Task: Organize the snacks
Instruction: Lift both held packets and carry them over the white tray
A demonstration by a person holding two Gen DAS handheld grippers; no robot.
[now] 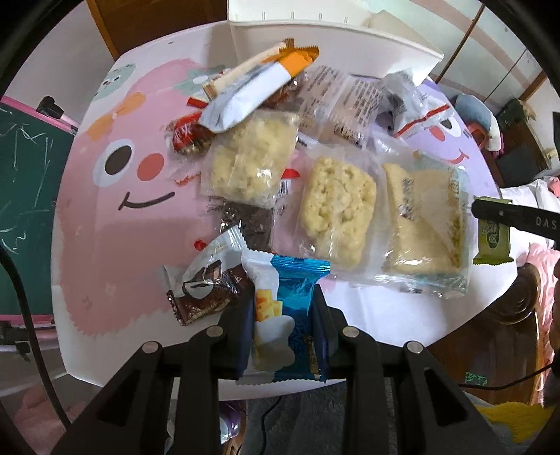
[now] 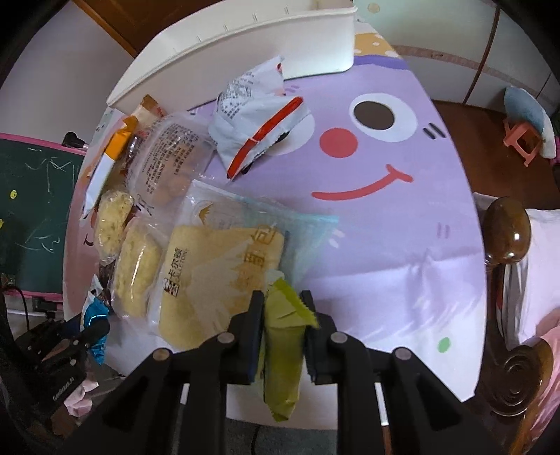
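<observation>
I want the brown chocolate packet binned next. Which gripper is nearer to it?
Left. The left gripper, clamping a blue packet, sits right beside the brown chocolate packet; the right gripper holds a green packet across the pile.

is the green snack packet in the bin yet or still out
Out: the green packet is clamped in the right gripper above the table, short of the white bin.

The lower part of the blue snack packet (image 1: pixel 290 315) is covered by the fingers of the left gripper (image 1: pixel 283 336). The white bin (image 1: pixel 315 24) is cut off by the top edge. The print on the clear wrapper (image 1: pixel 336 101) is too blurred to be read. Most of the green packet (image 1: pixel 491 241) is hidden behind the right gripper (image 1: pixel 504 217), which is itself cut off at the side.
</observation>
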